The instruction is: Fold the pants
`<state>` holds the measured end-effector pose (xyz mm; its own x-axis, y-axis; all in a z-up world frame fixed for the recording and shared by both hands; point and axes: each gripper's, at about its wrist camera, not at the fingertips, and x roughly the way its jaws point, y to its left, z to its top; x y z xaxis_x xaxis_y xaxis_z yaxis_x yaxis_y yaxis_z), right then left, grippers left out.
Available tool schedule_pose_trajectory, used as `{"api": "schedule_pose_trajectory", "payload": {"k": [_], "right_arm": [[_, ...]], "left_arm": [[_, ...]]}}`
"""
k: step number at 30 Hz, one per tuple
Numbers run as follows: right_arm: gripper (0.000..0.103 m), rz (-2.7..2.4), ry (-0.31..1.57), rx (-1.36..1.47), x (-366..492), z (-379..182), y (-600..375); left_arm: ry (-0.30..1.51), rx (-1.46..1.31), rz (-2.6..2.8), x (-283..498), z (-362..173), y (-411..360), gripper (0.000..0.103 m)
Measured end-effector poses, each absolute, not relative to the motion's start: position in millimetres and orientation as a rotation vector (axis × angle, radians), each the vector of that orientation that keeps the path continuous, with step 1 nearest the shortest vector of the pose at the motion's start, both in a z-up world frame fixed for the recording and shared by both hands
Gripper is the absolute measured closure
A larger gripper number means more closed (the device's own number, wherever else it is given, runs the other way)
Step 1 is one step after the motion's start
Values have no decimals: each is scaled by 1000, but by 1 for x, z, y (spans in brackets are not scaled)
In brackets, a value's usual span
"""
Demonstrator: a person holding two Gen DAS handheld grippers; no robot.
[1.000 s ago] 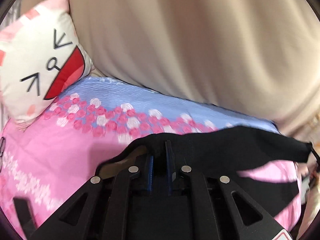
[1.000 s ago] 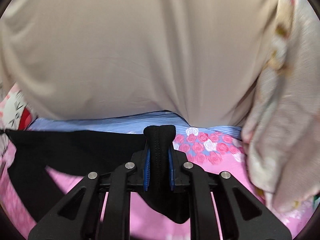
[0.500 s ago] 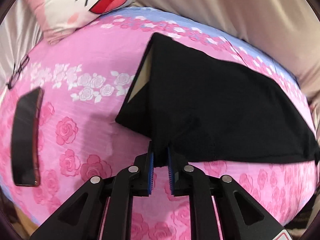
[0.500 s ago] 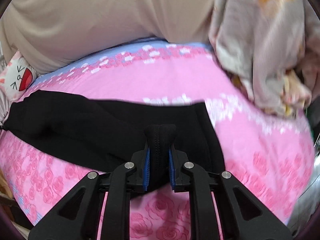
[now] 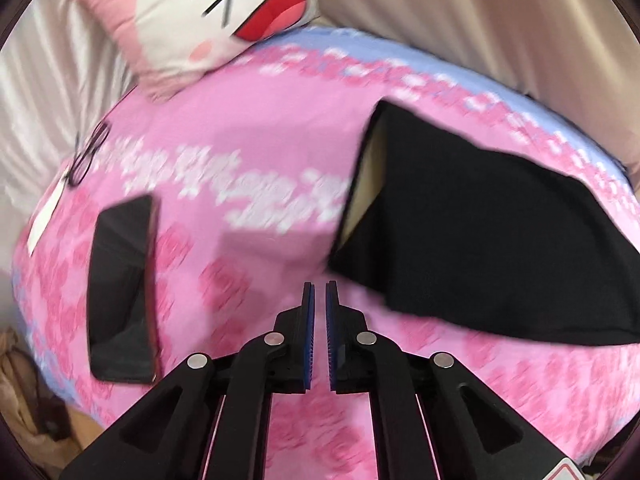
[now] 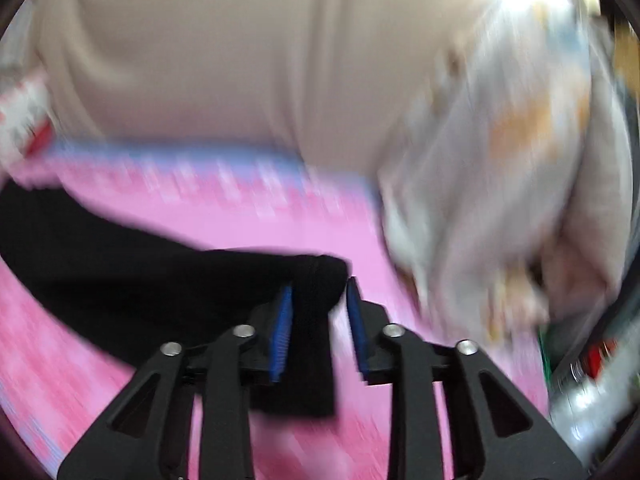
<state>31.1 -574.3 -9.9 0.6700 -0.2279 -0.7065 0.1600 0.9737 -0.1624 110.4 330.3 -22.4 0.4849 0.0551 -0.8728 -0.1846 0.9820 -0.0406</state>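
Black pants laid flat, both grips letting go

The black pants (image 5: pixel 480 240) lie spread on the pink floral bedsheet (image 5: pixel 248 128), presumably ready for a fold. The left gripper (image 5: pixel 319 292) hovers beside them, jaws nearly together and empty. The right gripper (image 6: pixel 318 292) has its jaws parted, slack around the pants' end.

Pants (image 5: pixel 480 248): plain black, with a pale tan lining showing at the open end, right of centre in the left wrist view; black also in the right wrist view (image 6: pixel 140 272).
Bedsheet (image 5: pixel 248 152): pink with darker pink roses, a band of white roses, and a lavender-blue strip at the upper edge.
Cushion (image 5: pixel 208 20), upper left: white and pink, black-line cartoon face, red mouth.
Phone (image 5: pixel 120 292), left: black.
Curtain (image 6: pixel 240 60): beige.
Gripper pads (image 6: pixel 280 332): blue.
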Motion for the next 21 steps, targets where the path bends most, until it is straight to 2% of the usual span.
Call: {"api": "schedule_pose_trajectory", "payload": {"k": [2, 5, 6, 7, 8, 9, 11, 12, 13, 14, 15, 16, 18, 20, 21], "right_arm": [[71, -302, 874, -42, 13, -29, -592], [67, -324, 782, 122, -10, -17, -605], [58, -304, 742, 208, -11, -10, -608], [41, -271, 708, 287, -9, -2, -610], [34, -211, 674, 361, 2, 7, -608], [26, -168, 670, 384, 13, 12, -604], [22, -112, 719, 411, 43, 9, -600], [23, -100, 769, 436, 60, 3, -600], [27, -84, 833, 470, 76, -9, -601], [41, -67, 913, 492, 91, -24, -596], [73, -76, 964, 472, 100, -32, -591], [91, -109, 978, 384, 108, -27, -579], [96, -82, 864, 286, 102, 5, -560], [96, -95, 707, 157, 80, 46, -544], [95, -133, 698, 88, 73, 46, -545]], "left_arm": [[1048, -180, 135, 101, -24, 334, 99], [1022, -179, 110, 100, -14, 322, 99], [1013, -178, 86, 105, -7, 313, 97], [1009, -174, 67, 111, -3, 303, 95], [1008, -165, 48, 119, 1, 290, 88], [1014, -157, 38, 125, 2, 280, 72], [1033, -152, 33, 137, -5, 262, 53], [1048, -148, 37, 140, -10, 257, 52], [1071, -144, 42, 143, -16, 252, 52], [1099, -139, 56, 146, -26, 249, 52], [1124, -139, 74, 147, -34, 248, 52], [1129, -134, 81, 147, -38, 247, 52], [1125, -97, 91, 146, -37, 241, 53], [1139, -79, 94, 145, -38, 240, 53], [1149, -70, 93, 146, -38, 240, 53]]}}
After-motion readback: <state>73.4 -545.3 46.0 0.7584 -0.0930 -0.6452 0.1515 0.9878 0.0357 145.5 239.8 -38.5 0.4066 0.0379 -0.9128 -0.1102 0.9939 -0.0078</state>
